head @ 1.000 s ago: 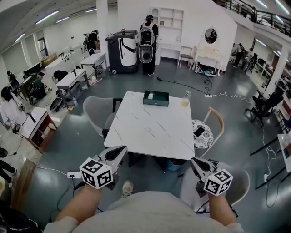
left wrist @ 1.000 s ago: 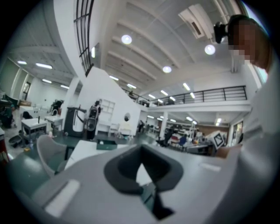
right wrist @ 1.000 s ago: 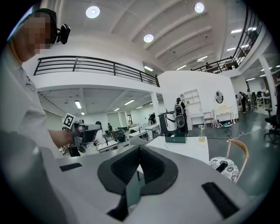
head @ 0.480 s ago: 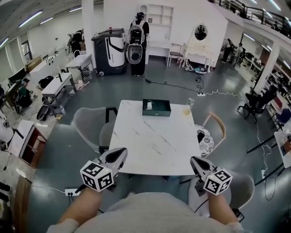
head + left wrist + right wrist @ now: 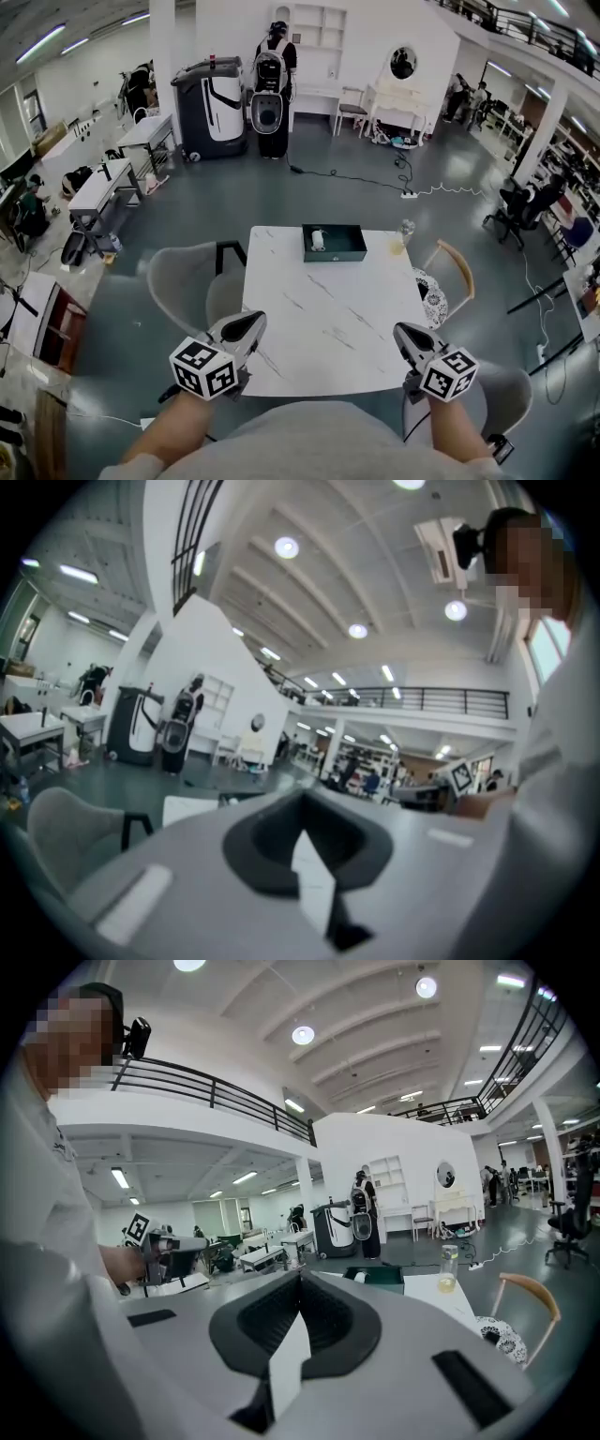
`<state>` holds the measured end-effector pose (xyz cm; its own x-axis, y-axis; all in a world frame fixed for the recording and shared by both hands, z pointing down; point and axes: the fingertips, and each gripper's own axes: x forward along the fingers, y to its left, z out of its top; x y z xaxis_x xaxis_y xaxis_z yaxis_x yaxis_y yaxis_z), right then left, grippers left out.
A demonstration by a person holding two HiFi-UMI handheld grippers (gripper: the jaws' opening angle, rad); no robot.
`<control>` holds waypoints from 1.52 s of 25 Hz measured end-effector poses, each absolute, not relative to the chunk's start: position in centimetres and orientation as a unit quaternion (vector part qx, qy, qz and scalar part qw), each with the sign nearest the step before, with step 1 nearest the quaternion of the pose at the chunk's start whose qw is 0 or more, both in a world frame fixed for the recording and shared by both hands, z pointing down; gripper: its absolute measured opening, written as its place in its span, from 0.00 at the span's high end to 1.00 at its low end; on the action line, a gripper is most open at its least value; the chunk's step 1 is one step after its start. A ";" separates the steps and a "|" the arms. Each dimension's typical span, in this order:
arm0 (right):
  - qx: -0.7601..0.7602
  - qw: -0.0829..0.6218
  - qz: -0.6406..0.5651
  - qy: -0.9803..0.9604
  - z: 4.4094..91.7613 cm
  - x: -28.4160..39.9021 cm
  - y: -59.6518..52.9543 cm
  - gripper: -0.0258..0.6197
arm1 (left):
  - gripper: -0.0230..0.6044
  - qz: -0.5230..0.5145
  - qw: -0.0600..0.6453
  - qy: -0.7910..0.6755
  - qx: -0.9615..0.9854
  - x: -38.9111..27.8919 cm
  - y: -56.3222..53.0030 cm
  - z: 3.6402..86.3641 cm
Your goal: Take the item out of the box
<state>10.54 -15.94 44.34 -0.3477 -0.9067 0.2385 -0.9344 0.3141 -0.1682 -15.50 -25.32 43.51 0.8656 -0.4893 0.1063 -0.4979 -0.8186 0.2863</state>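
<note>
A dark green box (image 5: 334, 242) stands at the far edge of the white marble table (image 5: 319, 319), with a white item (image 5: 318, 240) lying inside it. Both grippers hang over the table's near edge, far short of the box. My left gripper (image 5: 253, 323) is shut and empty; my right gripper (image 5: 404, 332) is shut and empty too. In the right gripper view the box (image 5: 377, 1278) and the item (image 5: 361, 1277) show beyond the closed jaws (image 5: 300, 1312). The left gripper view (image 5: 305, 832) shows only a corner of the table (image 5: 192, 808).
A glass of yellowish drink (image 5: 403, 238) stands right of the box. Grey chairs (image 5: 183, 277) stand at the table's left, a wooden-backed chair (image 5: 450, 272) with a patterned seat at its right. A dark machine (image 5: 211, 98) and a person (image 5: 274, 70) are far behind.
The table and box have come nearer and lower in the head view as I walk towards them. Both grippers keep their place and stay shut.
</note>
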 end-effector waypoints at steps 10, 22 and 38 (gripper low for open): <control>0.582 0.069 0.153 -0.796 44.9 9.7 -21.2 0.96 | 0.96 0.016 0.172 -0.244 0.954 -16.5 -31.7 44.4; 0.563 0.065 0.145 -0.811 45.0 11.2 -25.6 0.96 | 0.96 0.028 0.170 -0.260 0.950 -15.3 -34.6 44.7; 0.478 0.095 0.153 -0.859 48.8 21.3 -34.0 0.96 | 0.96 0.067 0.220 -0.364 0.903 -4.7 -40.0 47.2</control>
